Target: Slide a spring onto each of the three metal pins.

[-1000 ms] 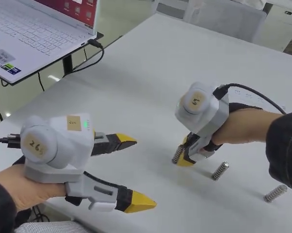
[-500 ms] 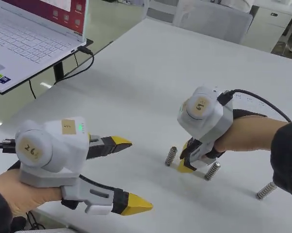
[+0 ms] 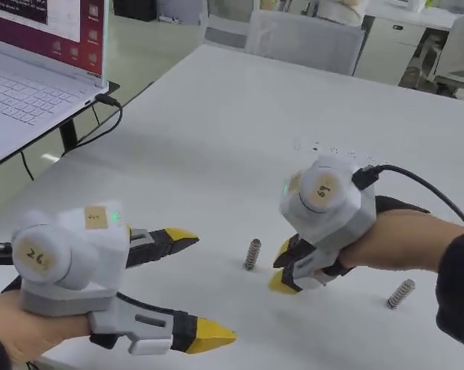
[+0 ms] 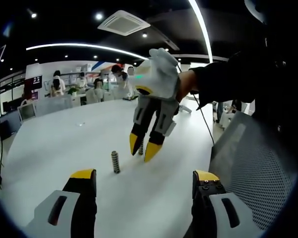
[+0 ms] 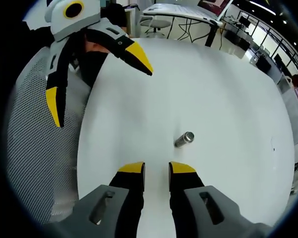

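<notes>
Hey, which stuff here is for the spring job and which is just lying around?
For the job:
left tongs, open
right tongs, holding nothing
upright spring
second spring, tilted, farther right

Just lying about:
laptop
its cable
grey chair at the far end

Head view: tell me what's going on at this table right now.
A person holds a gripper in each hand over a white table. The right gripper hangs just beside an upright spring, with its jaws slightly apart and holding nothing. The left gripper hovers nearer the person, jaws wide open and empty. A second spring stands tilted further to the right. A laptop sits off to the left.
</notes>
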A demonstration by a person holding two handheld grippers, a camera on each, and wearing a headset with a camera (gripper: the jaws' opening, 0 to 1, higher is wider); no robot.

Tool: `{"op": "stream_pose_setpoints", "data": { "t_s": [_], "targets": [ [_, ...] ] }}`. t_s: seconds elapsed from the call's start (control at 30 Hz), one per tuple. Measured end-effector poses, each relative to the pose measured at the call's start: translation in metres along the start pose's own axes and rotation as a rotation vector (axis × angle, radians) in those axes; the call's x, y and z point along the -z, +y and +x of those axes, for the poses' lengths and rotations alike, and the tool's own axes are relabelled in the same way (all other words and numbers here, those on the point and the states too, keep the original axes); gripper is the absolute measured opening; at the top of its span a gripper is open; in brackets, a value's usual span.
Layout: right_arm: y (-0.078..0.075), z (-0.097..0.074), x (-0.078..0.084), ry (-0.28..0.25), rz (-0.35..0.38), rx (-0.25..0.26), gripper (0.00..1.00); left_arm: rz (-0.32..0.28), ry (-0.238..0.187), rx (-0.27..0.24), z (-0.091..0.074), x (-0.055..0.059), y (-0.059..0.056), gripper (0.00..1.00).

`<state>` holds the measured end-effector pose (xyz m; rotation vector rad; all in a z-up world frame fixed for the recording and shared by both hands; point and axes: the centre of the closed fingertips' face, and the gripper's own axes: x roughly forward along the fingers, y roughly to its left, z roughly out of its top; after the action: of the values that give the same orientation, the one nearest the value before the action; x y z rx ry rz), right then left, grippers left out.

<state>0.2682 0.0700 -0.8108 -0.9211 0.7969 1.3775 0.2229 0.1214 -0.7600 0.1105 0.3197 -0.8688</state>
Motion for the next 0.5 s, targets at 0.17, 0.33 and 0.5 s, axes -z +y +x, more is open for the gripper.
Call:
{"op": "stream_pose_setpoints", "data": {
  "t_s": [0.17, 0.33, 0.5],
  "targets": [
    [0.013, -0.006, 0.001, -0.042, 0.021, 0.014, 0.18, 0.002, -0.004, 0.003, 0.001, -0.003, -0.004, 0.77],
    [0.026, -0.008, 0.003, -0.075, 0.042, 0.018, 0.19, -0.005, -0.009, 0.011, 0.001, -0.005, -0.01, 0.78],
    [0.038, -0.011, 0.01, -0.095, 0.068, 0.024, 0.19, -0.003, -0.006, 0.023, 0.001, -0.005, -0.017, 0.78]
  ]
}}
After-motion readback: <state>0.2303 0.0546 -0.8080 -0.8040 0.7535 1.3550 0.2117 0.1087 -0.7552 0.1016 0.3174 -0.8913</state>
